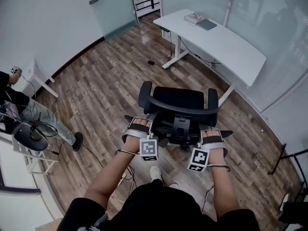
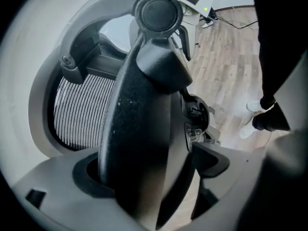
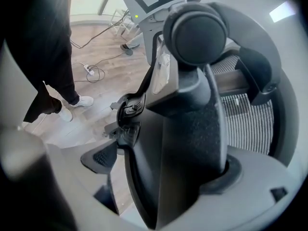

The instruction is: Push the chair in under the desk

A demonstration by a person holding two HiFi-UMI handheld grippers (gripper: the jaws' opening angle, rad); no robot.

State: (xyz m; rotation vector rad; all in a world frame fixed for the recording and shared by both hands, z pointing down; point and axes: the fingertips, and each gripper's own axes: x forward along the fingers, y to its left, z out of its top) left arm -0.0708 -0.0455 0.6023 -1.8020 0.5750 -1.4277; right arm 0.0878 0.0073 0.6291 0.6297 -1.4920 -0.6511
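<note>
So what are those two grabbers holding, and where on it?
The chair, by its back: the left gripper clamps the left edge, the right gripper the right edge.

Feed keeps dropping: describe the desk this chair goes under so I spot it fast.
Find the glass wall on the room's right. The long white desk stands along it, beyond the black chair. Unlike the small white table at left, it carries a book and dark pad.
</note>
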